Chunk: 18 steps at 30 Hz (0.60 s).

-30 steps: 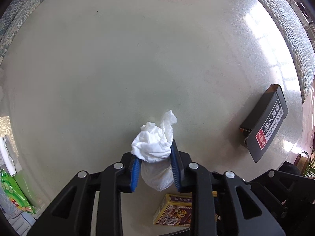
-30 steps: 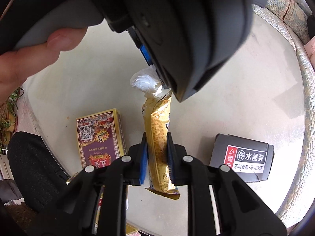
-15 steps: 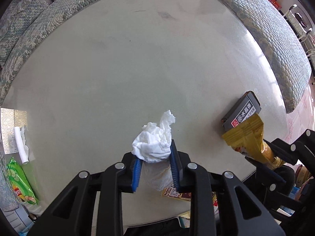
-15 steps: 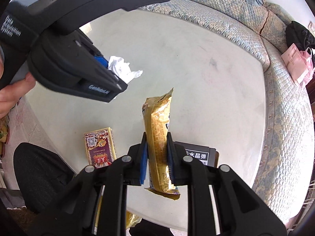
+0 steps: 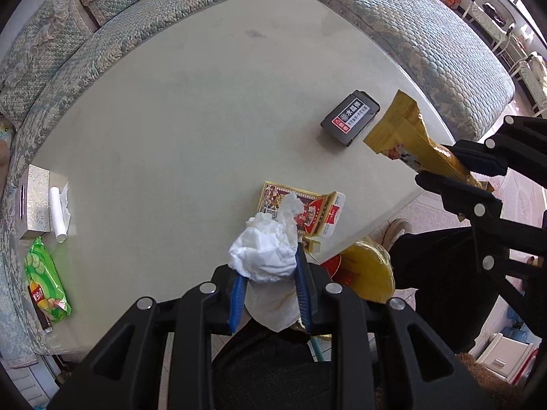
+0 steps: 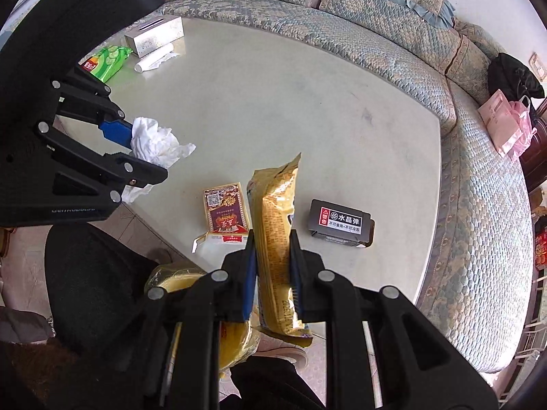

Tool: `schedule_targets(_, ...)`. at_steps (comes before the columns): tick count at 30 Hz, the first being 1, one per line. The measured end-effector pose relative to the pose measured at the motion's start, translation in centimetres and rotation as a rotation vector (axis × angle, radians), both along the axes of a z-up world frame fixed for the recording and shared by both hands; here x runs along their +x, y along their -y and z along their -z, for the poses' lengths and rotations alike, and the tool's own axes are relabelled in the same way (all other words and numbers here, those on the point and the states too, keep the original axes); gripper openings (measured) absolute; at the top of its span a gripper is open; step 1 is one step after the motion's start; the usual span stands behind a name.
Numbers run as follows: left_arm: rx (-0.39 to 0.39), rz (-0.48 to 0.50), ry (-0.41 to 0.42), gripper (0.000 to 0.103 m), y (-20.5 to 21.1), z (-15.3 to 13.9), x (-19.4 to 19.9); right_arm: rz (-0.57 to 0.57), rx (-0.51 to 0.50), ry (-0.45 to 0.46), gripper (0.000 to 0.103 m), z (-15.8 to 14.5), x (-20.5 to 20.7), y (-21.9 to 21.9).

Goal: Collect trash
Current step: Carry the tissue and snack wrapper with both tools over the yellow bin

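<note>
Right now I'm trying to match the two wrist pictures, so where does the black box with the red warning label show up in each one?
Left wrist view: the black box lies upper right on the table, beside the tip of the gold wrapper.
Right wrist view: the black box lies right of centre, just right of the gold wrapper.
Shared landmark: the red and gold card box at the table's near edge.

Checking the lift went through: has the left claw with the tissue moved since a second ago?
Yes. The left claw, shut on the crumpled tissue, has risen away from the table, which now looks smaller, its sofa-side edges visible.
</note>
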<state>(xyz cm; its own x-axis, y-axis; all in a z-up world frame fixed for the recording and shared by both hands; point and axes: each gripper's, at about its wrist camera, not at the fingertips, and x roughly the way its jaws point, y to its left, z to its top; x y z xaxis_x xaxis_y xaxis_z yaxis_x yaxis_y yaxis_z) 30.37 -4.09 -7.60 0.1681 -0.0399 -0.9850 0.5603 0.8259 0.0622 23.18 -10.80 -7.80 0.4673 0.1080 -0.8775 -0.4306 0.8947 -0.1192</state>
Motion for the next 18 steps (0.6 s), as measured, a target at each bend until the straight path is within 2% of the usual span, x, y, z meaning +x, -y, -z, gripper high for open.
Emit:
schedule_targets(7,-0.014,0.031,0.02,0.026,-0.5,-0.5,-6.8,-0.015,-0.008,0.017,0.018,-1.0,-5.6,0.4)
schedule_targets(18,-0.031,0.069,0.028,0.026,-0.7,2.2,-13.9,-0.027,-0.02,0.021,0.018,0.0,-11.6,0.6)
